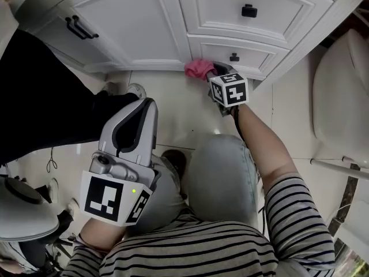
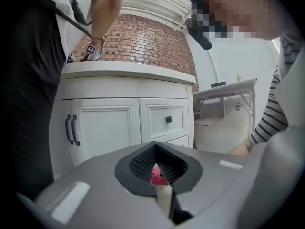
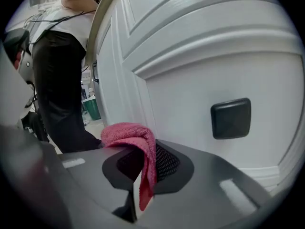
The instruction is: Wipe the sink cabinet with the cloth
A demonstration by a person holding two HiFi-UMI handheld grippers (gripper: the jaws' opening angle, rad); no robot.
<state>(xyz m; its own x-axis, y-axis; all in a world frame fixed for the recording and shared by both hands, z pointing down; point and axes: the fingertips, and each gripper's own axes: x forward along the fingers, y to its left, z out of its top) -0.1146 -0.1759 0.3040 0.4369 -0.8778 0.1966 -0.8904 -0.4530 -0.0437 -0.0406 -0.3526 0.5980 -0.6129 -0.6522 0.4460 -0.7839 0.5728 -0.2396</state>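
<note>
The cloth [image 1: 198, 68] is a small pink knitted rag, bunched against the white front of the sink cabinet [image 1: 132, 27], low down by the edge of the bottom drawer [image 1: 251, 52] and close to the floor. It looks light, soft and limp. It should fold wherever it is pushed, and it will not scratch the paint. A pinch on a gathered fold suits it best, leaving a loose pad free to rub with.

That is how the right gripper [image 1: 218, 71] has it. Its jaws are closed on a fold, and the rest spills over the upper jaw and hangs down between them, just short of the drawer's square black knob [image 3: 231, 118].

The left gripper [image 1: 136, 123] is held back above the person's knee, well away from the cabinet. Its jaws are drawn almost together with nothing in them. The speck of pink in the slit is, I judge, the cloth seen from afar.

Both drawers and the cupboard door [image 1: 124, 16] are shut, so what they hold is hidden. Someone in black [image 1: 40, 97] stands at the cabinet's left.
</note>
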